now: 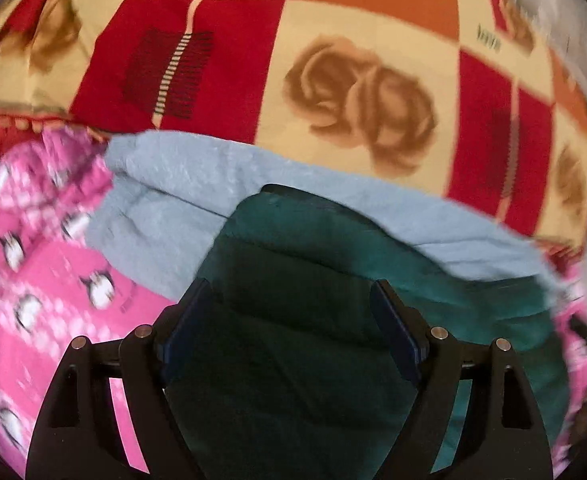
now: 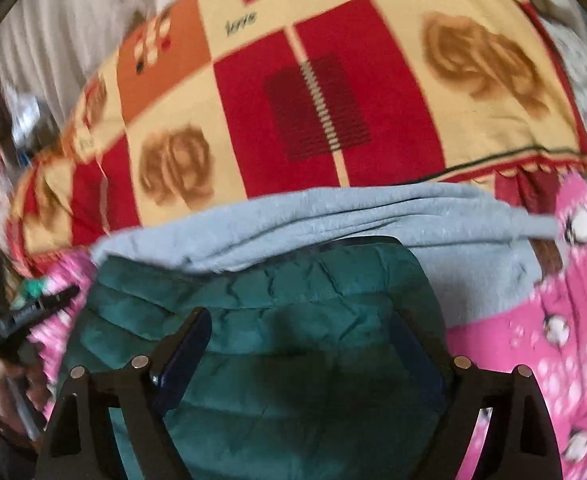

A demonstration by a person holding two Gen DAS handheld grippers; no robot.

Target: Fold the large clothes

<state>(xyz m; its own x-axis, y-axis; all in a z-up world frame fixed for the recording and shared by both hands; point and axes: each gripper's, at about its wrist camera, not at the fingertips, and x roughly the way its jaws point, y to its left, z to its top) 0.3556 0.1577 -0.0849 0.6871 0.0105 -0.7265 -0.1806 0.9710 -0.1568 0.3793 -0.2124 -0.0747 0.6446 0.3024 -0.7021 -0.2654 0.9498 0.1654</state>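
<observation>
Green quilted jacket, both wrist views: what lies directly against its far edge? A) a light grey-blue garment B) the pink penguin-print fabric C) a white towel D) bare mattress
A: in both wrist views the light grey-blue garment runs along the far edge of the green quilted jacket, with the rose-patterned blanket beyond it; the pink penguin-print fabric lies off to the side.

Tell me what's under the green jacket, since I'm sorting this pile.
The green jacket lies on a grey garment, which shows beyond its far edge. Pink penguin fabric lies beside them. How far either runs beneath is covered.
</observation>
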